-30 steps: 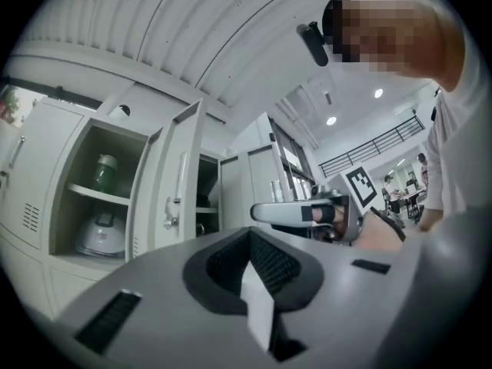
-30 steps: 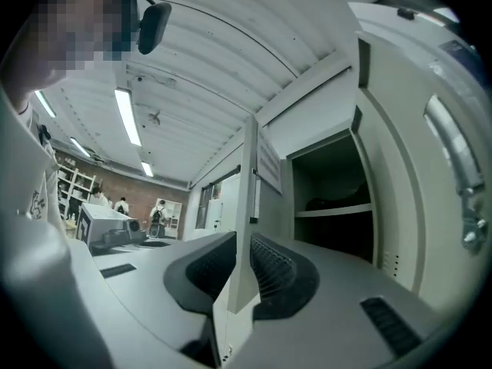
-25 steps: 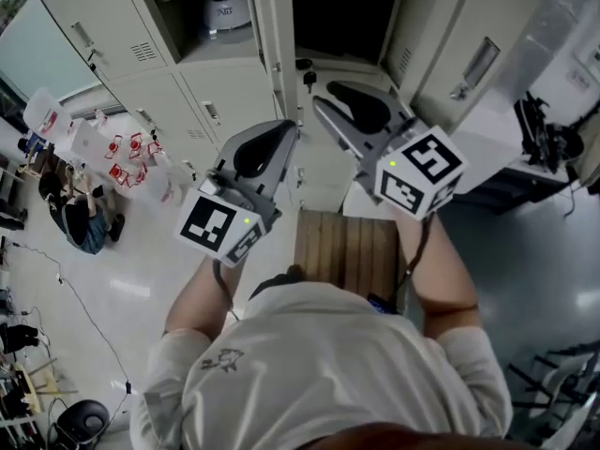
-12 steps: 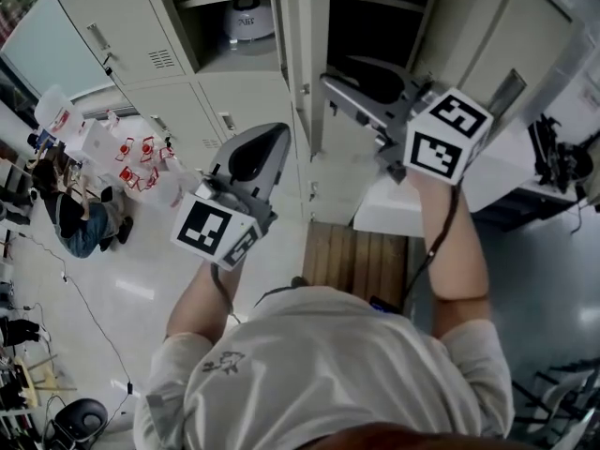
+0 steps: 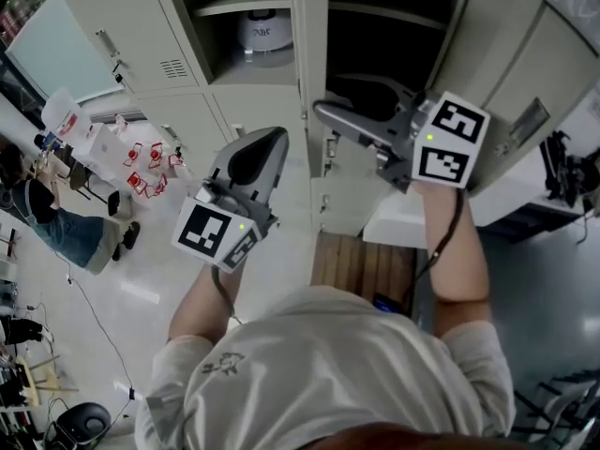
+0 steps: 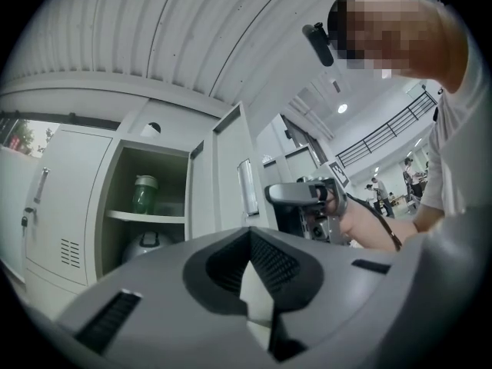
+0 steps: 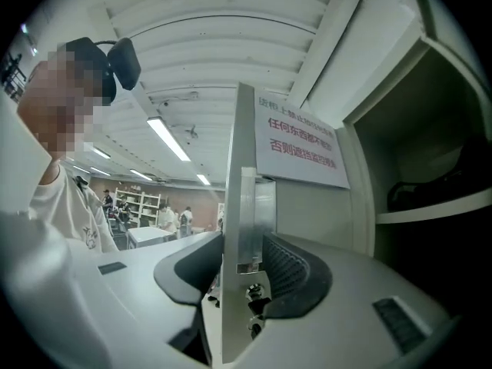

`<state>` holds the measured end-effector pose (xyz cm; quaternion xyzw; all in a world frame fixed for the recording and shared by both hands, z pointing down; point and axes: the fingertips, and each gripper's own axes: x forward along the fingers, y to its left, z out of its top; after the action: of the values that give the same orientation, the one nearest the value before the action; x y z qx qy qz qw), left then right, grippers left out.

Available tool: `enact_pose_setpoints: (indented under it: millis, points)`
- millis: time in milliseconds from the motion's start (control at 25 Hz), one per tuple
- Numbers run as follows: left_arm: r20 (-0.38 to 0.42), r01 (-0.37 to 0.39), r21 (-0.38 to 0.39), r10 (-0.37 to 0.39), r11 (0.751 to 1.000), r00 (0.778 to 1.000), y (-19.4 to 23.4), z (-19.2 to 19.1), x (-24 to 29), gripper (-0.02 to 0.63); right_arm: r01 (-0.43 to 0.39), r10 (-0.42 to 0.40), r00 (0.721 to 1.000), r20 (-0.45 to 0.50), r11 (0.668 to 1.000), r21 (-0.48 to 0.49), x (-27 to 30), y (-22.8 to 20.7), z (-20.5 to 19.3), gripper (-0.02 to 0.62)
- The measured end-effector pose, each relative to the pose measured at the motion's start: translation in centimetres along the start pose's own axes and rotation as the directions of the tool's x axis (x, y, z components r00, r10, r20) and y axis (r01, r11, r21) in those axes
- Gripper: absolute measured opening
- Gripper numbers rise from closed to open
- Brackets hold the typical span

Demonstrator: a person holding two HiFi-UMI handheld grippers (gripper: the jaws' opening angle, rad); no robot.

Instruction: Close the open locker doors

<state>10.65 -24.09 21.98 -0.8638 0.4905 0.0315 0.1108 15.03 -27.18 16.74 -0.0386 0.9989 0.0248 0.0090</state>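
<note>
Pale metal lockers (image 5: 178, 26) fill the background. At left, the left gripper (image 5: 270, 139) hangs before them, jaws together and empty. Rightward, the right gripper (image 5: 323, 113) straddles the open locker door (image 7: 240, 206), whose edge stands between jaws that have just been opening wide.

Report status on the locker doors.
Left gripper shut, empty. Right gripper jaws just opened wide, locker door edge between them. Door stands open. Nothing visibly in its way.
</note>
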Motion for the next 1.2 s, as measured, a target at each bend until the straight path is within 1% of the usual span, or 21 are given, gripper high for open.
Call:
enact_pose_setpoints:
  millis: [200,360,480,520,760,960,1200]
  points:
    - [0.003,-0.035,0.009,0.035,0.999,0.999,2.3,0.0,-1.2,-0.002,-0.027,0.027,0.999,0.018,1.000,-0.004,2.9,1.1,-0.1,0.152]
    - [0.007,-0.067,0.013,0.067,0.998,0.998,3.8,0.0,-2.5,-0.002,-0.017,0.018,1.000,0.025,0.999,-0.036,5.1,1.8,0.0,0.150]
    - [0.008,-0.092,0.013,0.092,0.996,0.996,5.1,-0.1,-3.7,-0.002,-0.015,0.017,0.999,0.031,0.999,-0.052,7.0,2.4,0.0,0.115]
    - [0.008,-0.102,0.012,0.102,0.995,0.995,5.5,-0.1,-4.1,-0.002,-0.011,0.013,0.999,0.034,0.999,-0.053,7.8,2.5,0.0,0.114]
    - [0.002,-0.172,0.012,0.172,0.985,0.985,7.2,-0.2,-7.0,-0.002,0.042,-0.040,0.998,0.046,0.998,-0.054,11.2,2.4,0.0,0.109]
    - [-0.007,-0.226,0.018,0.226,0.974,0.974,9.2,-0.5,-9.6,-0.002,0.071,-0.069,0.997,0.034,0.996,-0.046,15.5,1.7,-0.3,0.104]
    - [-0.005,-0.275,0.023,0.276,0.961,0.961,11.2,-0.6,-11.3,-0.002,0.142,-0.142,0.990,0.011,0.989,-0.043,20.2,-0.1,-0.5,0.098]
